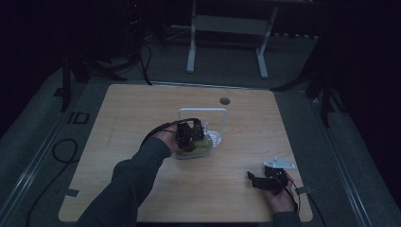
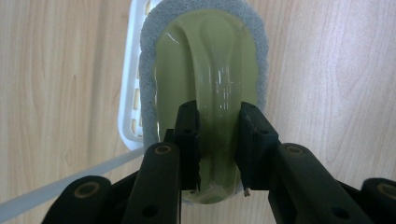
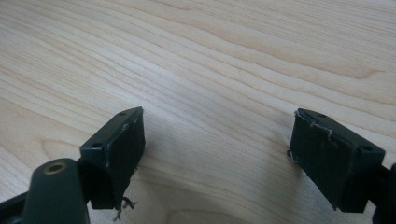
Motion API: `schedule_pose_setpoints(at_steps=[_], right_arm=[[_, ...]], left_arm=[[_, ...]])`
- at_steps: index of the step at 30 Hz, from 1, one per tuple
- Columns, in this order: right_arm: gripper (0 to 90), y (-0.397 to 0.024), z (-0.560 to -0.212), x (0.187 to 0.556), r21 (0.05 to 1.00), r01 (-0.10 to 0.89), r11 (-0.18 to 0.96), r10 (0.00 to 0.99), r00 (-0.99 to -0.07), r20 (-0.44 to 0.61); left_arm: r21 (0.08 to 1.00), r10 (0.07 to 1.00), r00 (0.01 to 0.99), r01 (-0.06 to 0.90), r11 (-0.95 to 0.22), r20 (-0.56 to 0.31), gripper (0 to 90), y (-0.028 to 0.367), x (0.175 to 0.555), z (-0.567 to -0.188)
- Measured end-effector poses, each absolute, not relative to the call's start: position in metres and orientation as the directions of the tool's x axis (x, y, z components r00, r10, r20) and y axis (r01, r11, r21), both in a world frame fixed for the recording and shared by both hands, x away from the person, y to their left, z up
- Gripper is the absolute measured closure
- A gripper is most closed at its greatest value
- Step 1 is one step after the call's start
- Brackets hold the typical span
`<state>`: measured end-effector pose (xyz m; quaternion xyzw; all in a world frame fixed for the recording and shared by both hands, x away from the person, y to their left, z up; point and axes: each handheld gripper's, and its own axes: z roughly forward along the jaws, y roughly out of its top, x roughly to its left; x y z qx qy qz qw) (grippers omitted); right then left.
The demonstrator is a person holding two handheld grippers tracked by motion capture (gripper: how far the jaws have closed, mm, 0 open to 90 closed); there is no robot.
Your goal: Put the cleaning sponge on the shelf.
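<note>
Scrubber (image 2: pixel 210 60), green plastic grip on grey pad: lies over the white drainer tray (image 2: pixel 128 93) at mid-table, its long axis running straight away from my left gripper (image 2: pixel 218 149), whose jaws are clamped across the raised handle ridge. My right gripper (image 3: pixel 217 154) rests well apart near the table's (image 3: pixel 233 56) front edge, jaws spread, nothing between them.

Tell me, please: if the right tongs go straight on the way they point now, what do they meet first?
Most likely the bare wooden table. The right tongs stand open with nothing between them, tilted down toward the wood. How far off the surface lies is hard to judge.
</note>
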<state>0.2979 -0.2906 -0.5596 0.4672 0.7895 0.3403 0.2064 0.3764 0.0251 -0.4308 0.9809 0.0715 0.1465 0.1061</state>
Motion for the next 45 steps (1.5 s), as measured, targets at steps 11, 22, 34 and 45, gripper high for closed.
schedule_pose_setpoints(at_steps=[11, 22, 34, 45], right_arm=[[17.7, -0.291, -0.56, 0.298, 0.73, 0.597, 0.333, 0.878, -0.479, -0.009], [17.7, -0.291, -0.56, 0.298, 0.73, 0.598, 0.332, 0.878, -0.478, -0.007], [17.7, -0.291, -0.56, 0.298, 0.73, 0.597, 0.332, 0.878, -0.479, -0.008], [17.7, -0.291, -0.56, 0.298, 0.73, 0.597, 0.332, 0.878, -0.478, -0.008]], left_arm=[[0.224, 0.178, 0.938, 0.113, -0.968, 0.297, 71.9, 0.021, 0.381, -0.432], [0.215, 0.154, 0.934, 0.086, -0.973, 0.322, 71.9, 0.013, 0.387, -0.428], [0.214, 0.117, 0.931, 0.043, -0.976, 0.345, 71.9, 0.01, 0.39, -0.43], [0.206, 0.092, 0.928, 0.017, -0.978, 0.362, 71.9, 0.009, 0.393, -0.432]])
